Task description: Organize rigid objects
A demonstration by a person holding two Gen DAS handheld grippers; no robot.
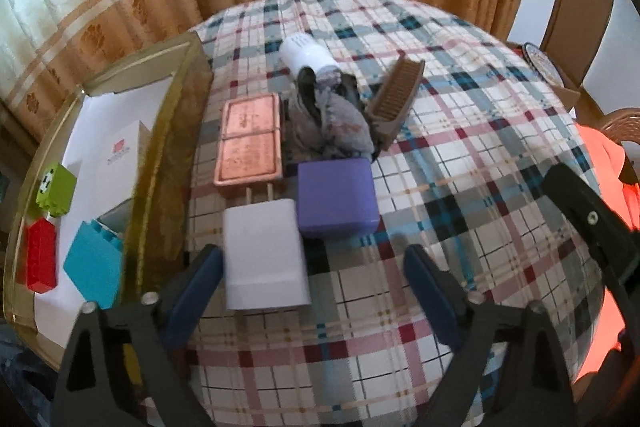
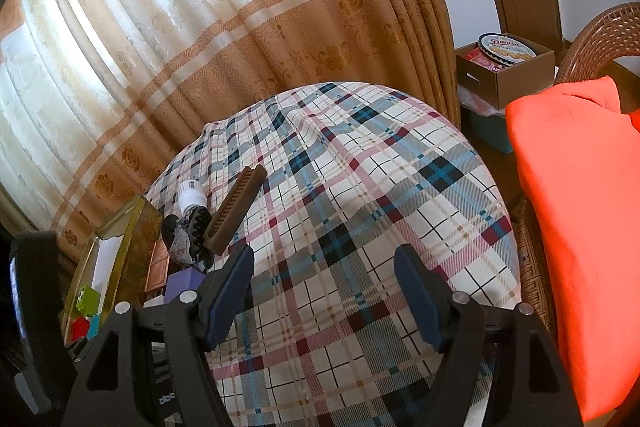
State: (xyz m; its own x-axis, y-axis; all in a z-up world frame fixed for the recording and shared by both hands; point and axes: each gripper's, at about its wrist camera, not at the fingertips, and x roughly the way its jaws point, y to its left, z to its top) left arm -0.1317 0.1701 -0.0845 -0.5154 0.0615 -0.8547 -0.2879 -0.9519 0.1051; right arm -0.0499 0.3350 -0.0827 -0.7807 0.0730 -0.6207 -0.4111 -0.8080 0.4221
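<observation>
White charger (image 1: 266,255) lies between the wide-open, empty left gripper (image 1: 314,261), probably bound for the gold box (image 1: 168,131); right gripper (image 2: 324,267) gapes empty.

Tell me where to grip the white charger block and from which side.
Grip the white charger across its two long flat sides, coming straight down along its length from the near end. It lies flat on the tablecloth, prongs pointing away. The left tongs are open; its left finger is already beside it.
</observation>
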